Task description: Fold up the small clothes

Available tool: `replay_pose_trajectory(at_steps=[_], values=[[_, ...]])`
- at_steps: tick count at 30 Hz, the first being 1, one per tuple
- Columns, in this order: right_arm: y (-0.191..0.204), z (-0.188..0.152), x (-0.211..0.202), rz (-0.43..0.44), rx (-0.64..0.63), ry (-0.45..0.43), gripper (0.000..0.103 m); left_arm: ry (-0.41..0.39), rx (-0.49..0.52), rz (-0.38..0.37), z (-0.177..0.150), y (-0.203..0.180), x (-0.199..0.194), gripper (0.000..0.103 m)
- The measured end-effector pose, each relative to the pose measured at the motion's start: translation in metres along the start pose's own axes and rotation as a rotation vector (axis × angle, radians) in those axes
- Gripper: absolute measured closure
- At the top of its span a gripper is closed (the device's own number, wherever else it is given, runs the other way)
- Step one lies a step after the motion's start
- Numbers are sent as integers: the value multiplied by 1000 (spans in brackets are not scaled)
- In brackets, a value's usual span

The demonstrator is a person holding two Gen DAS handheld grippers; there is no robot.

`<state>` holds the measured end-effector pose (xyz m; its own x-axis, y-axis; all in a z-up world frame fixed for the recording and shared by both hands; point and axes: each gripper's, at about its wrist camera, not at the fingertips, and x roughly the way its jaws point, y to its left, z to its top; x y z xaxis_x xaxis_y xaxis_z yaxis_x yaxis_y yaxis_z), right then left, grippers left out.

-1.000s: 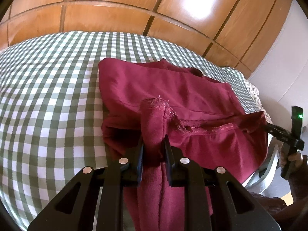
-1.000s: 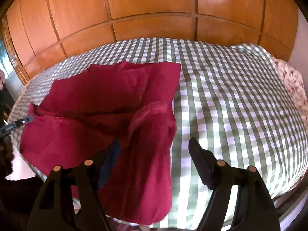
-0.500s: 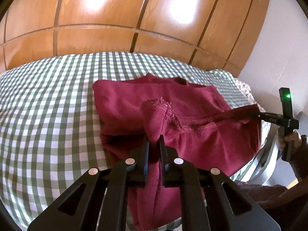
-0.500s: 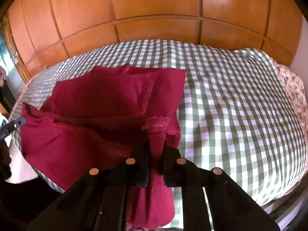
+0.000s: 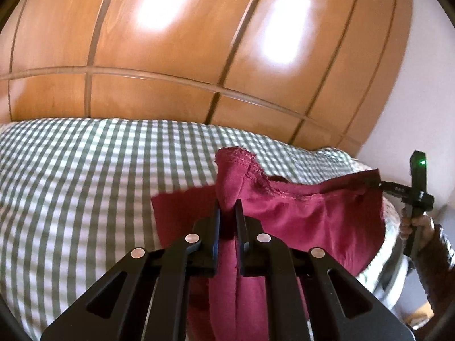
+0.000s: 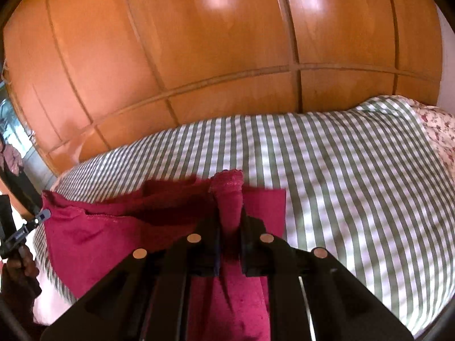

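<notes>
A dark red garment (image 5: 307,216) is lifted off the green-and-white checked bed (image 5: 85,187). My left gripper (image 5: 228,203) is shut on one hemmed corner, which pokes up between its fingers. My right gripper (image 6: 231,213) is shut on the opposite corner of the red garment (image 6: 113,236). The hem stretches taut between the two corners and the cloth hangs below it. In the left wrist view the right gripper (image 5: 379,183) shows at the far right, in a hand. In the right wrist view the left gripper's tip (image 6: 42,216) pinches the cloth at the far left.
A wooden panelled wardrobe (image 5: 199,51) rises right behind the bed. A floral pillow (image 6: 438,130) lies at the bed's right end. A white wall (image 5: 412,113) stands to the right. A person (image 6: 11,164) stands at the far left edge of the right wrist view.
The right gripper closed on its corner of the garment. Both grippers then rose and lifted the near edge off the bed, so the views now tilt up toward the wardrobe.
</notes>
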<state>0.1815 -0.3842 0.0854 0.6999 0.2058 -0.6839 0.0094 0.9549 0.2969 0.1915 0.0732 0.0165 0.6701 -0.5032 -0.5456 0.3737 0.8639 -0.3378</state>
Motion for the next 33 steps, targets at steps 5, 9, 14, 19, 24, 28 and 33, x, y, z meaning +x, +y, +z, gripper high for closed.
replay_pose_trajectory(at_steps=[5,9,14,19,24,28,33], values=[[-12,27,58,-36,45,32,94,47,-12,62,22,24,53,95],[-27,22,110,-65,96,103,94,122,-54,128,21,47,96,95],[-37,6,132,-54,155,149,50,222,-71,221,13,55,118,80],[-11,8,88,-48,63,39,43,108,-91,217,30,45,82,54],[39,2,96,108,-27,80,43,153,11,41,33,1,90,53],[75,-6,139,99,-148,162,45,260,70,-4,20,-27,130,53],[77,-14,179,76,-162,270,86,364,42,-18,9,-30,169,76]])
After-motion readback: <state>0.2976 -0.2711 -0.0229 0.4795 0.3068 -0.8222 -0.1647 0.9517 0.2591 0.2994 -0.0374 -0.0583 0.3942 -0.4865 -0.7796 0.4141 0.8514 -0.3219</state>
